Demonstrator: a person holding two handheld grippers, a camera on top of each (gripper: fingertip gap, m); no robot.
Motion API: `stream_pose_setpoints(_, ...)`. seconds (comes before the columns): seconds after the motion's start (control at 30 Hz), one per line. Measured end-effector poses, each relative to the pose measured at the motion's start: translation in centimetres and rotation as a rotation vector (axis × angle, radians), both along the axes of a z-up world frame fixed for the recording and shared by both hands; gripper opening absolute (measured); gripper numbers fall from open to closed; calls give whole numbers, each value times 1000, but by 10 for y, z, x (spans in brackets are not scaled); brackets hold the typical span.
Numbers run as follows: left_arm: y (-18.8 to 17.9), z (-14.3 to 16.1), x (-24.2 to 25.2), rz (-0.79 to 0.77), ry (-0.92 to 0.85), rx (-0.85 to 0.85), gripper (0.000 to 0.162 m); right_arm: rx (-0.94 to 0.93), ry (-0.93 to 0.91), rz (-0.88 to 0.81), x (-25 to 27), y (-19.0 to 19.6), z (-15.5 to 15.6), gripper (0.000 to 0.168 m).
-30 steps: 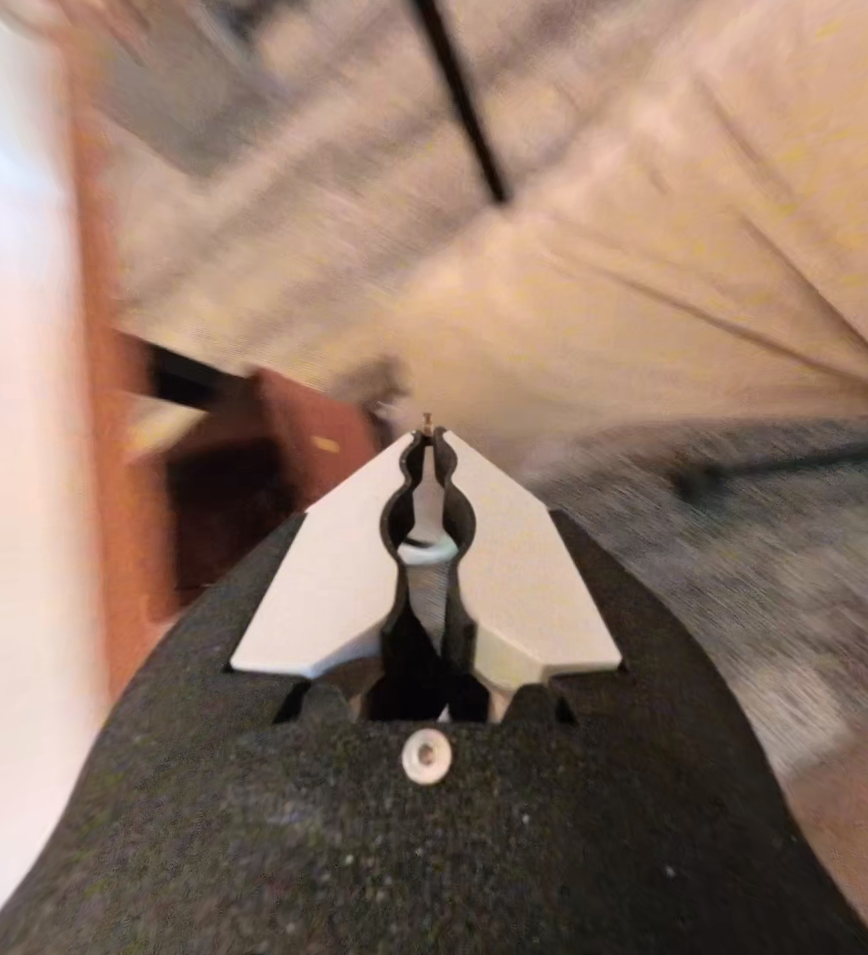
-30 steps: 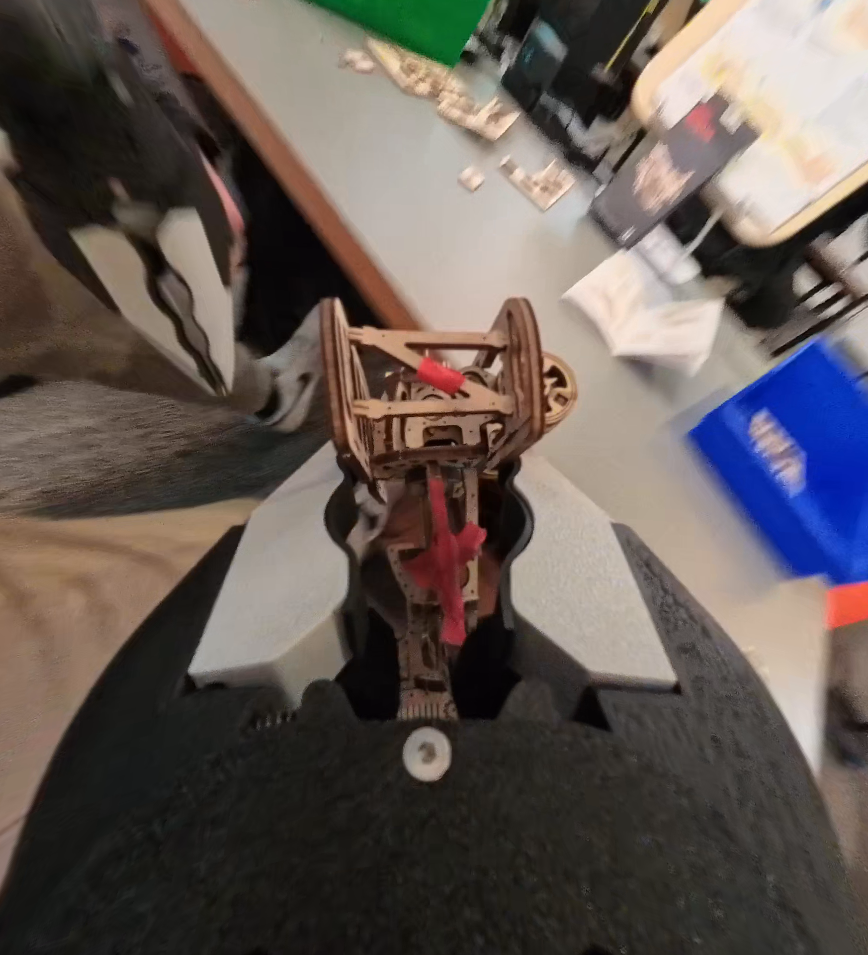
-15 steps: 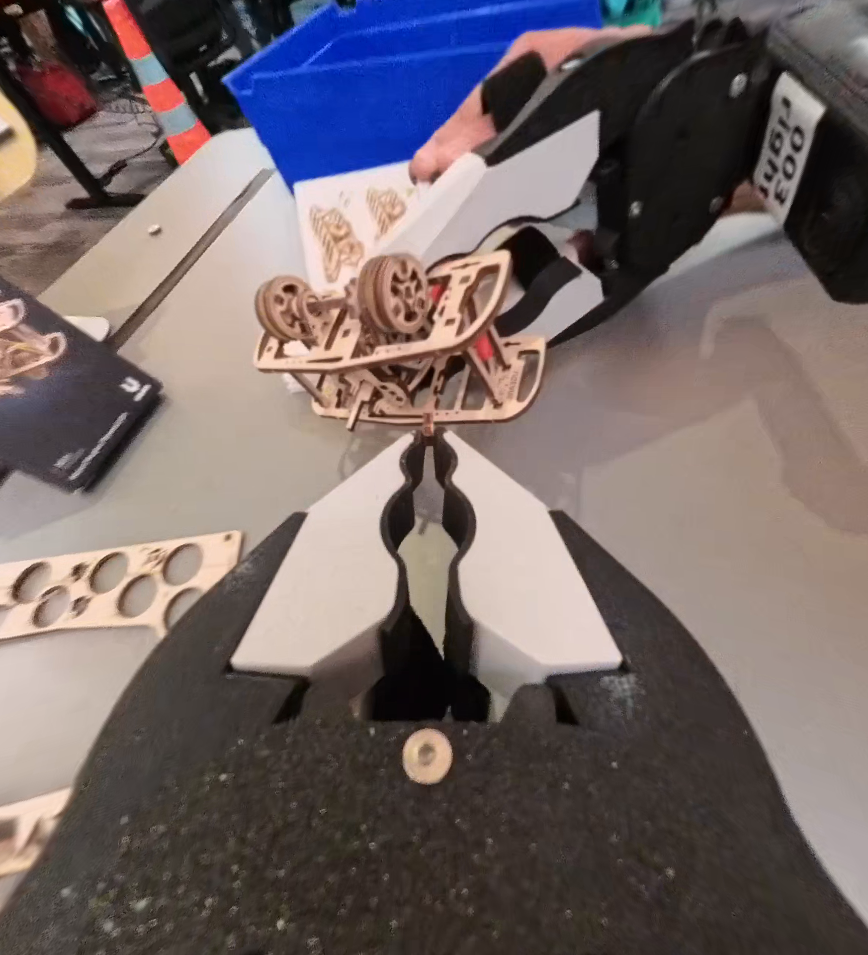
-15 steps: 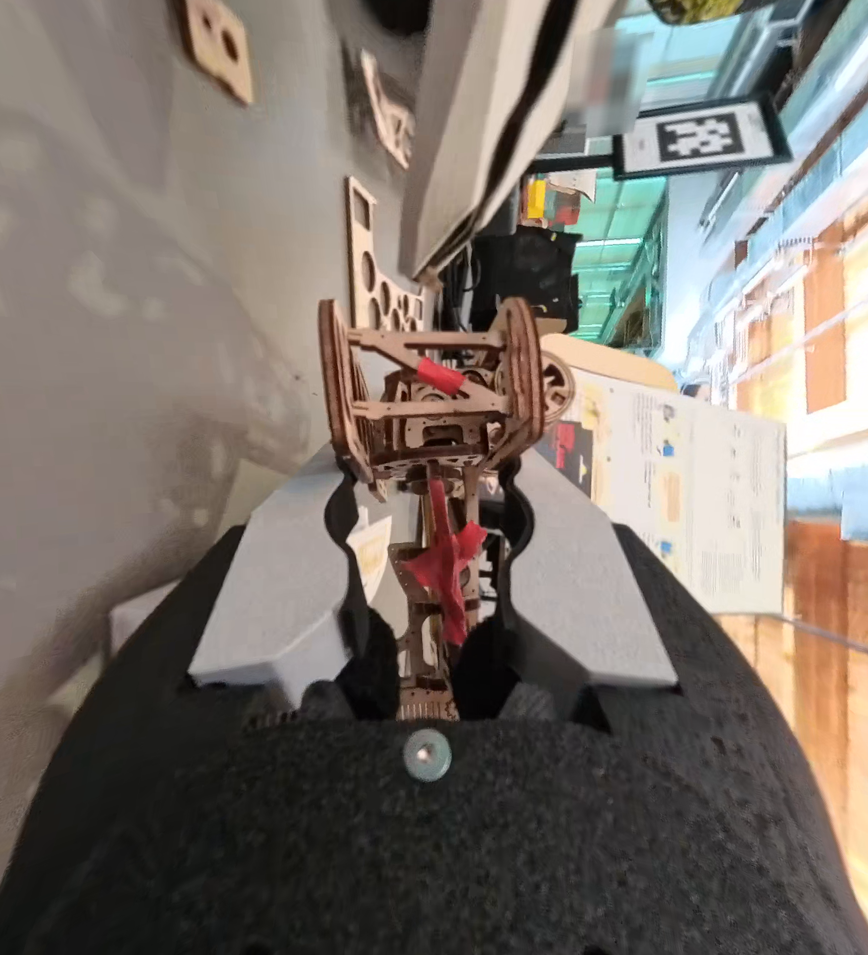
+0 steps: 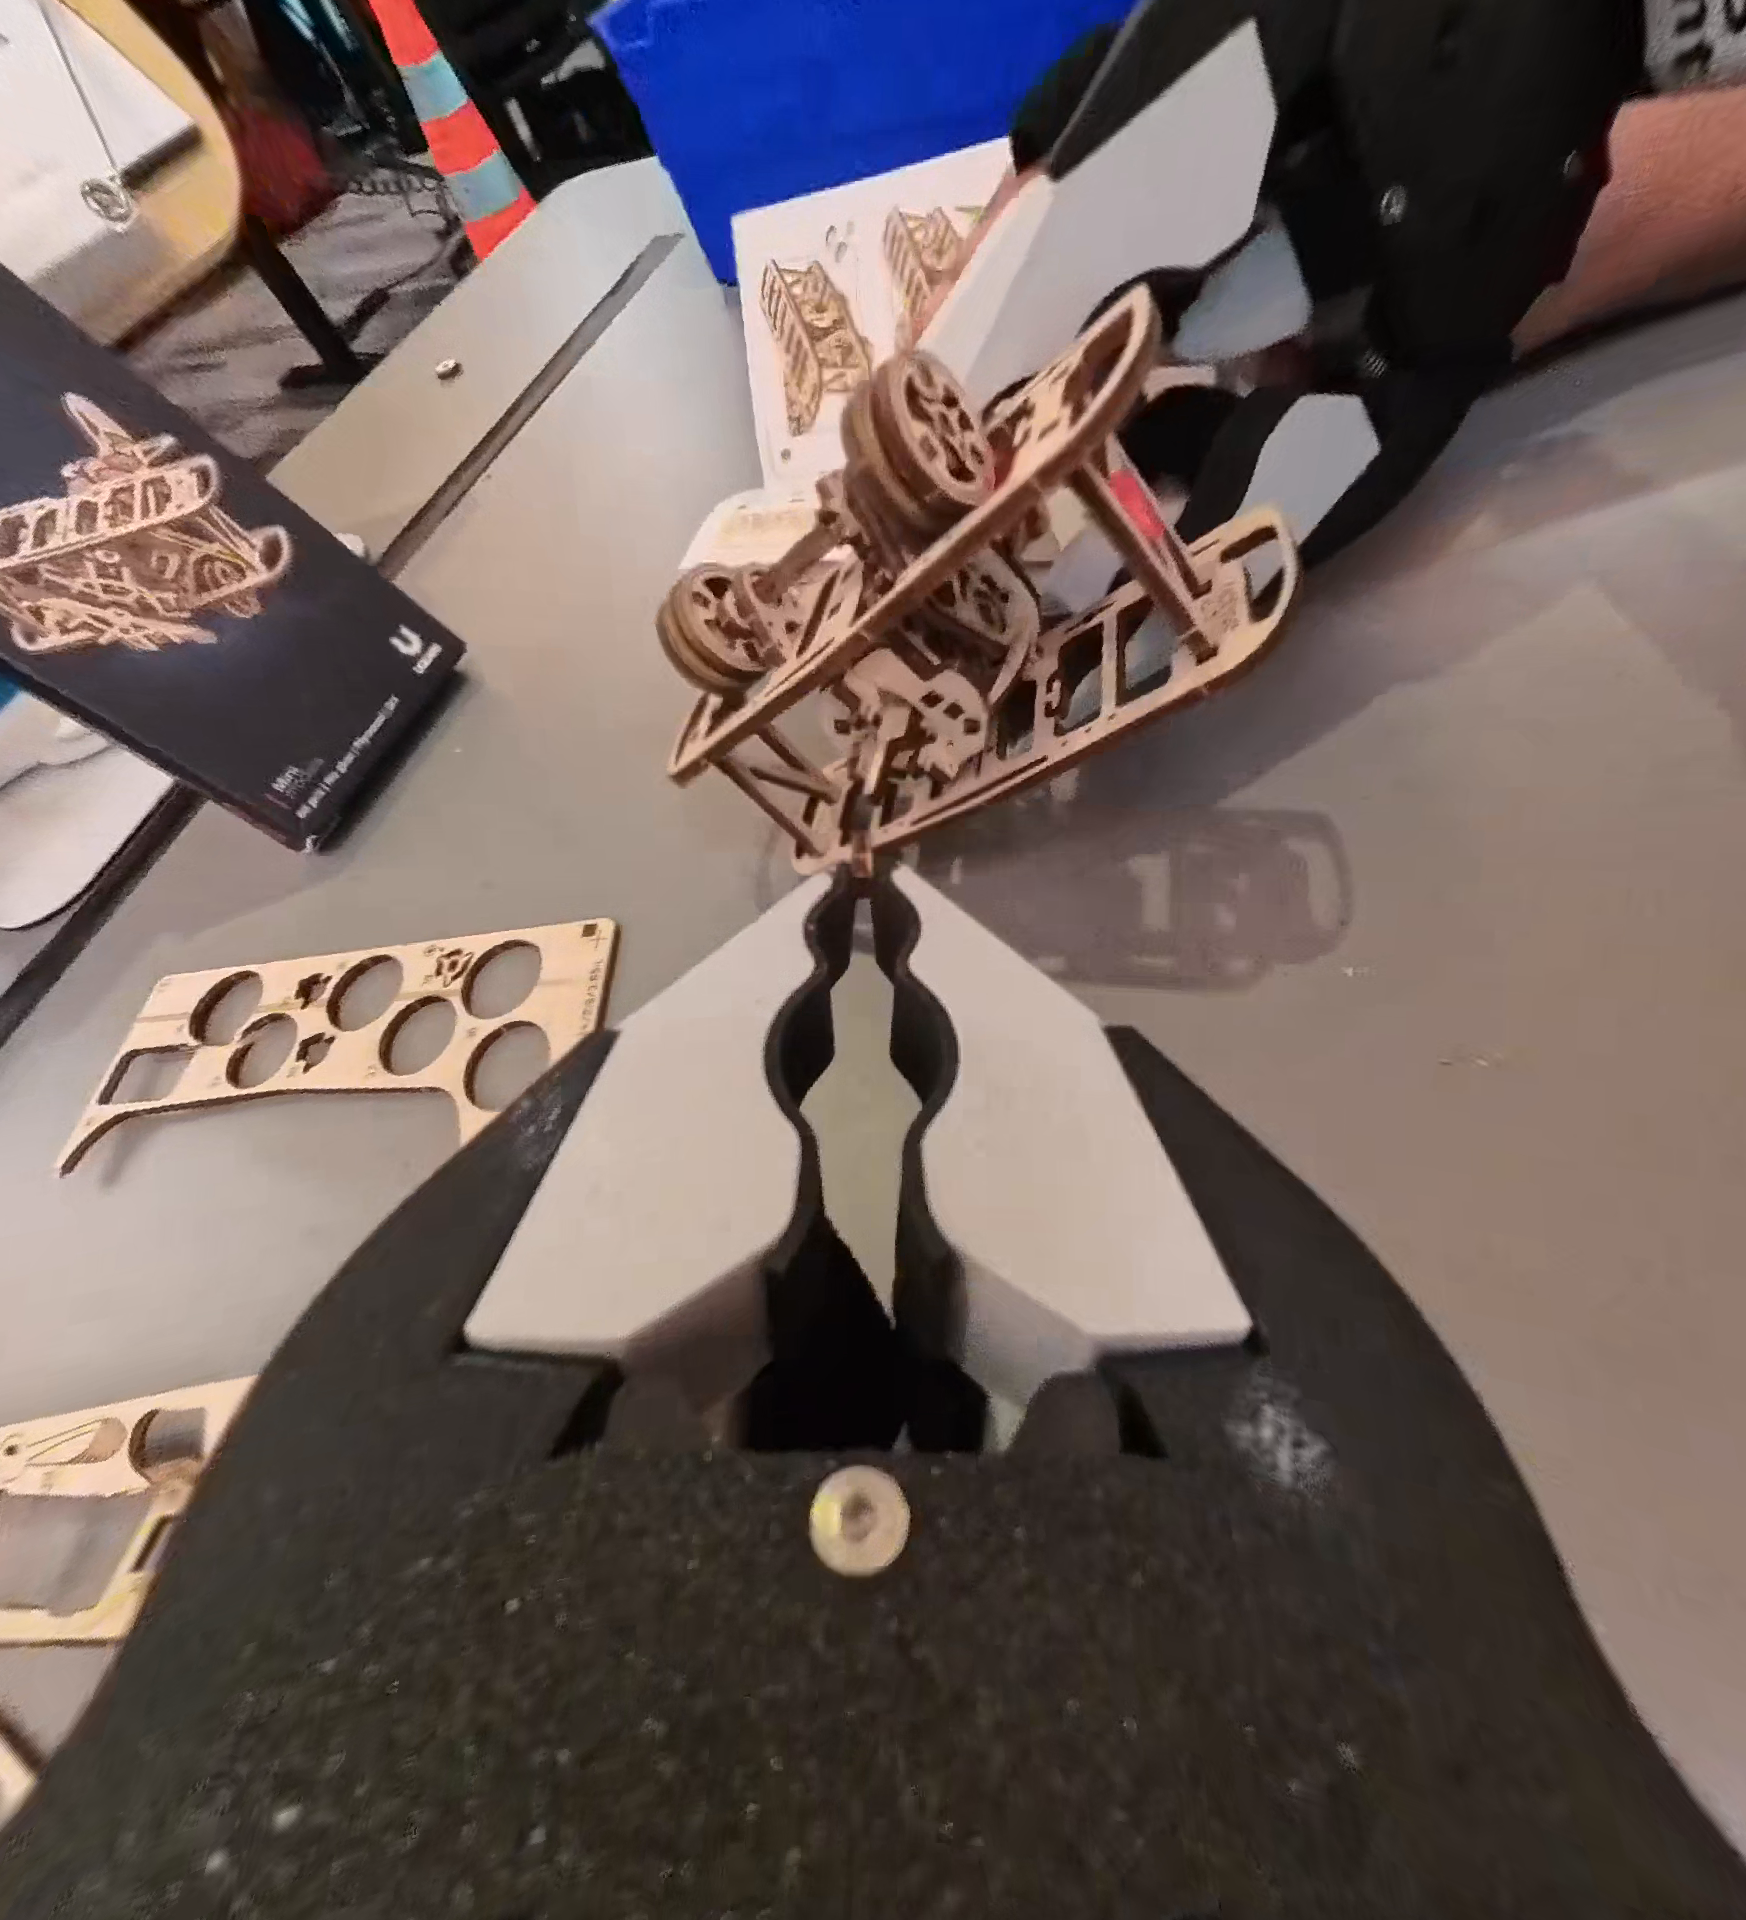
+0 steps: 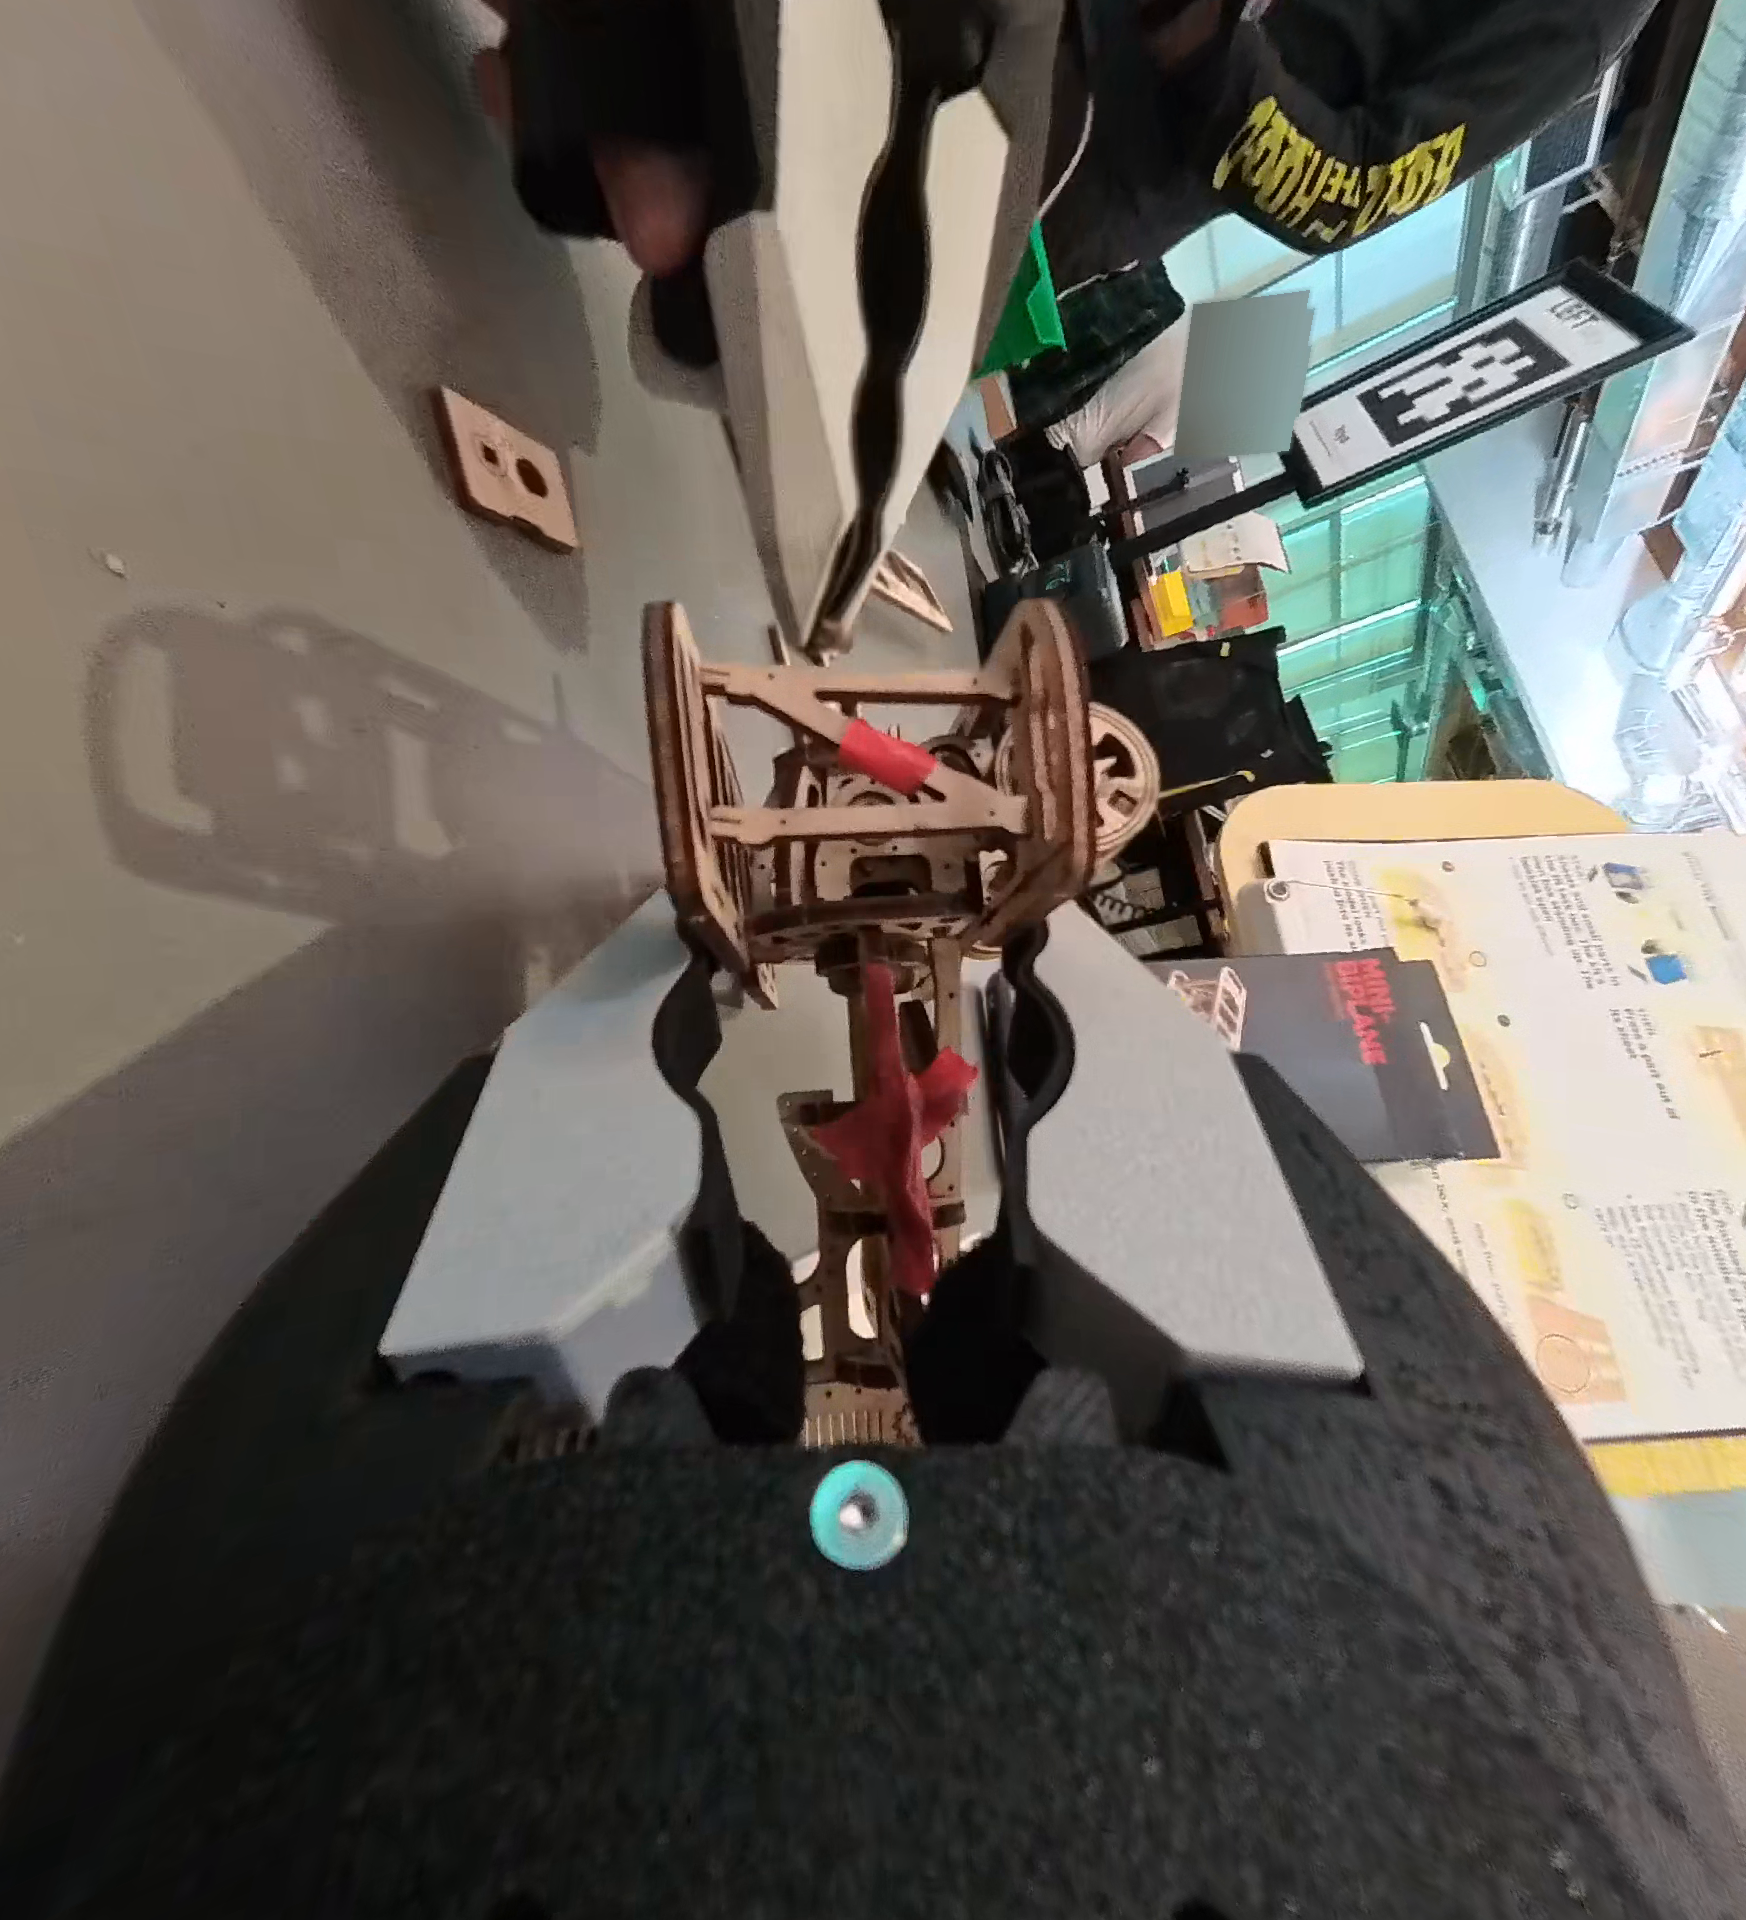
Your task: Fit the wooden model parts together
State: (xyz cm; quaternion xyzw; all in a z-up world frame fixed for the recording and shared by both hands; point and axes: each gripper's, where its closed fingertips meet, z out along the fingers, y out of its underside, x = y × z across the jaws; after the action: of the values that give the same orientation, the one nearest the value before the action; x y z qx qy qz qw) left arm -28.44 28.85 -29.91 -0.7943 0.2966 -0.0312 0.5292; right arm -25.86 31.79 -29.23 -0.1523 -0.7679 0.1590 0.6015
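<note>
The wooden biplane model (image 5: 952, 623), with wheels and red tape, hangs tilted above the grey table (image 5: 1471, 1039). My right gripper (image 6: 858, 935) is shut on the model's fuselage (image 6: 879, 1143), and its wings and wheels stick out past the fingertips. My left gripper (image 5: 856, 883) is shut on a small wooden pin (image 5: 856, 860) at its very tips. The pin touches the lower front edge of the model. In the right wrist view the left gripper (image 6: 827, 623) comes down from above onto the far side of the model.
A dark box with the model's picture (image 5: 173, 582) lies at the left. Punched-out wooden sheets (image 5: 349, 1029) lie on the table in front of it. An instruction sheet (image 5: 827, 301) and a blue bin (image 5: 827, 94) are behind the model. A small two-hole wooden offcut (image 6: 505, 478) lies on the table. Some 5 cm of space lies between my two pairs of fingers.
Both grippers swung from off the table's edge to above it. In the last half second the model tilted and came closer, meeting the left gripper's pin.
</note>
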Motion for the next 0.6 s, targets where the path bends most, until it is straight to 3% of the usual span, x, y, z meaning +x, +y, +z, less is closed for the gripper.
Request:
stream_pose_setpoints(0.27, -5, 15, 17, 38, 486, 291, 1, 2, -3, -5, 0, -1, -2, 53)
stream_pose_setpoints(0.33, -2, 9, 14, 74, 616, 300, 0, 29, 4, -11, -1, -2, -1, 53)
stream_pose_setpoints(0.6, 9, -1, 10, 176, 789, 293, 0, 107, -8, -28, -3, -4, -6, 53)
